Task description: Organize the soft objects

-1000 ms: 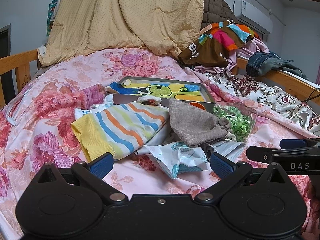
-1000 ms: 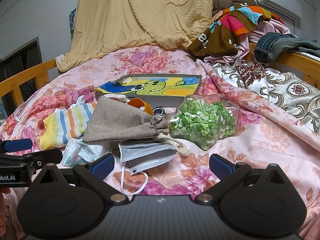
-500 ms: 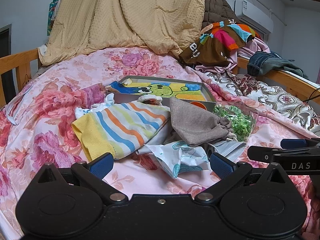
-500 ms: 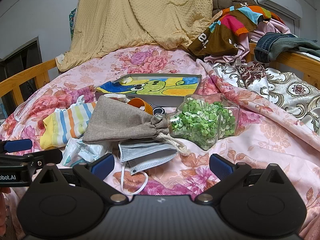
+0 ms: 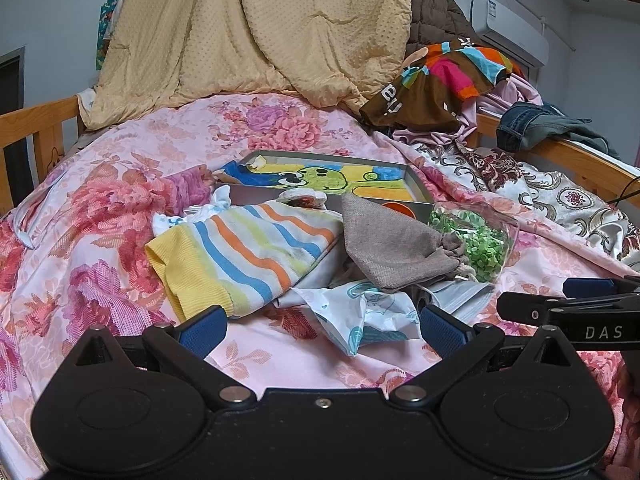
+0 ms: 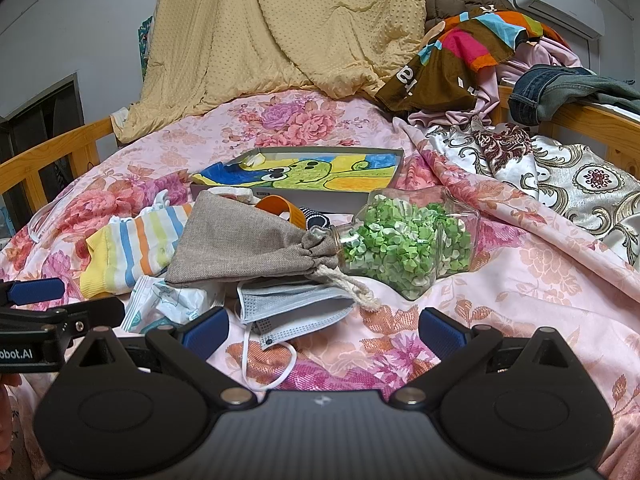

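A pile of soft things lies mid-bed: a striped cloth (image 5: 248, 252) (image 6: 136, 248), a grey drawstring pouch (image 5: 384, 244) (image 6: 248, 244), a white printed cloth (image 5: 360, 316) (image 6: 168, 304) and a grey face mask (image 6: 292, 304). Against the pouch leans a clear jar of green pieces (image 6: 408, 244) (image 5: 472, 244). Behind them sits a shallow box with a cartoon picture (image 5: 320, 178) (image 6: 304, 172). My left gripper (image 5: 322, 326) hovers open just short of the printed cloth. My right gripper (image 6: 322, 326) is open above the mask, holding nothing.
The bed has a pink floral cover (image 5: 100, 240) and wooden rails (image 5: 36, 128) (image 6: 580, 120). A yellow quilt (image 5: 248, 32) is heaped at the back. Mixed clothes (image 6: 472, 52) and jeans (image 6: 560, 88) pile at the back right. An orange ring (image 6: 280, 206) pokes out behind the pouch.
The left wrist view has drifted slightly to the left. Both grippers stay open and nothing on the bed has moved.
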A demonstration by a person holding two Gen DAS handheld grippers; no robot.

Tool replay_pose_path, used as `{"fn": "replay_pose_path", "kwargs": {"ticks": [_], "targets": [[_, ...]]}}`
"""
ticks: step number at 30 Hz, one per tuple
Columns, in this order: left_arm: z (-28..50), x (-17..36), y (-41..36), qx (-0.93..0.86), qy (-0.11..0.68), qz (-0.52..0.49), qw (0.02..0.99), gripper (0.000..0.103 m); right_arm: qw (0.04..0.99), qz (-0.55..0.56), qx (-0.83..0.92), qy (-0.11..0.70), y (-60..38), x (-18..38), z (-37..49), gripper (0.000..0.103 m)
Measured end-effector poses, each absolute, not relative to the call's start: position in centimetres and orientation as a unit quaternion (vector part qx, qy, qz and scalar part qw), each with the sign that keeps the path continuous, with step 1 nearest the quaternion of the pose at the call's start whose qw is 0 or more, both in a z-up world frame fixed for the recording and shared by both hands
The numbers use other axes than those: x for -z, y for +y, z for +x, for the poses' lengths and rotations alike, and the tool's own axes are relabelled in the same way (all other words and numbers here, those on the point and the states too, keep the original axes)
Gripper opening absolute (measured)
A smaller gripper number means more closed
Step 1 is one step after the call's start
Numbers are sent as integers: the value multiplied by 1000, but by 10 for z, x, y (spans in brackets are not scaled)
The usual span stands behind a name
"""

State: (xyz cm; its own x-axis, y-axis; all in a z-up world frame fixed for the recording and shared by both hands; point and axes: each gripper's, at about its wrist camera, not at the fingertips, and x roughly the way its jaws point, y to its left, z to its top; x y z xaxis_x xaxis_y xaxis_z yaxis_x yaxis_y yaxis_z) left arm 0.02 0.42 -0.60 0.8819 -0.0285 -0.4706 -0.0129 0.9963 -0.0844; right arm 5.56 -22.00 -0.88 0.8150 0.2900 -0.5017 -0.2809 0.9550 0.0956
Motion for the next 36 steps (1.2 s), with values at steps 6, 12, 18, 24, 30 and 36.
{"fn": "replay_pose_path", "kwargs": {"ticks": [6, 12, 18, 24, 30, 36], "targets": [[0, 6, 4, 4, 243, -42, 969, 102, 952, 10, -149, 266, -219, 10, 56, 103], [1, 6, 4, 4, 243, -42, 969, 102, 952, 10, -149, 266, -220, 9, 56, 103], [1, 6, 4, 4, 244, -42, 969, 102, 952, 10, -149, 266, -222, 7, 55, 103], [1, 8, 9, -3, 244, -47, 969, 102, 951, 12, -155, 266, -220, 12, 55, 103], [5, 12, 19, -16, 255, -76, 964, 102, 948, -6, -150, 279, -219, 10, 58, 103], [13, 15, 21, -2, 278, -82, 957, 102, 943, -31, -158, 292, -214, 9, 63, 103]]}}
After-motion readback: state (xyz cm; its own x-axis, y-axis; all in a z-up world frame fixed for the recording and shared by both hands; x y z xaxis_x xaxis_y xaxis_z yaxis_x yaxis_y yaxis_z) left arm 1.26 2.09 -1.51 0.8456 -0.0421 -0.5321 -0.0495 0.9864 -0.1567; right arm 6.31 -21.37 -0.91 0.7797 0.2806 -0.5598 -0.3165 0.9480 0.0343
